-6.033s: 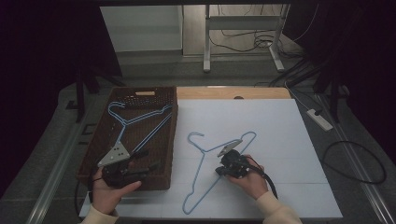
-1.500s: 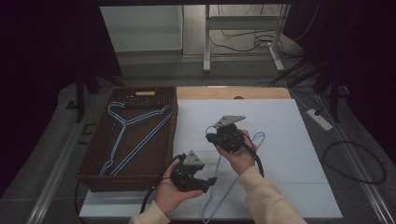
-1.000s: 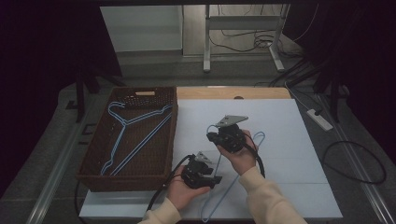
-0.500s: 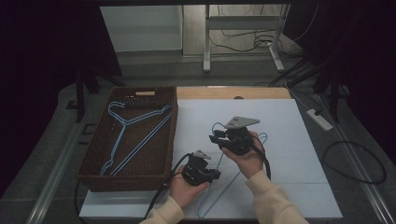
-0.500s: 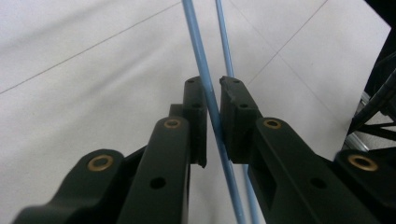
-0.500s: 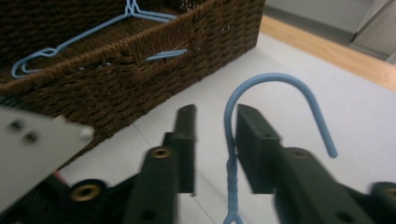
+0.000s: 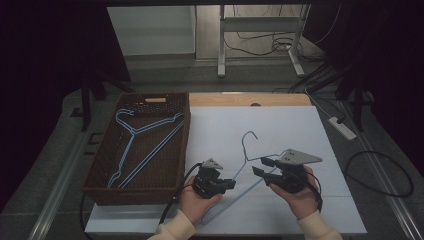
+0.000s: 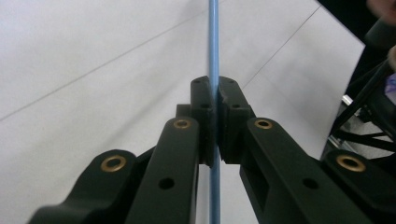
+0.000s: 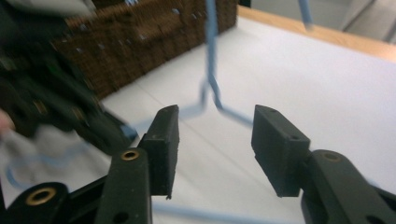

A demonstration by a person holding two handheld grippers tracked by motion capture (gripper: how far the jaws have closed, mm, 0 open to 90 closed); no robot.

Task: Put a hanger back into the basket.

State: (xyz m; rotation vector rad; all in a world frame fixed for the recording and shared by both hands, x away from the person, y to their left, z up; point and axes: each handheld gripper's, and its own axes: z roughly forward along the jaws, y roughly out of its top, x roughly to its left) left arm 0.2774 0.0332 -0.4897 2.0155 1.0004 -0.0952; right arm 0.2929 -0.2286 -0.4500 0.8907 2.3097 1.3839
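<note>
The blue wire hanger [image 7: 248, 165] I'm working with lies over the white sheet [image 7: 280, 125] on the counter, its hook pointing away from me and its long bar running down toward my left hand. My left claw [image 7: 231, 184] is pinched tight on that bar; in the left gripper view the thin blue wire [image 8: 214, 70] runs straight up between the pressed pads. My right claw [image 7: 257, 166] sits just to the right of the hanger's neck with its jaws spread, having just been opening, and nothing is clamped between them; in the right gripper view the twisted neck [image 9: 211, 93] stands beyond the gap, clear of both pads.

To the left, touching the sheet's edge, is a brown woven basket [image 7: 102, 175] holding two more blue hangers [image 7: 142, 145]. A strip of bare wood [image 7: 240, 99] shows along the far edge of the counter. Beyond it the room is dim: a grey floor, metal frame legs [image 7: 220, 45], loose cables, and a white power strip [image 7: 342, 127] to the right.
</note>
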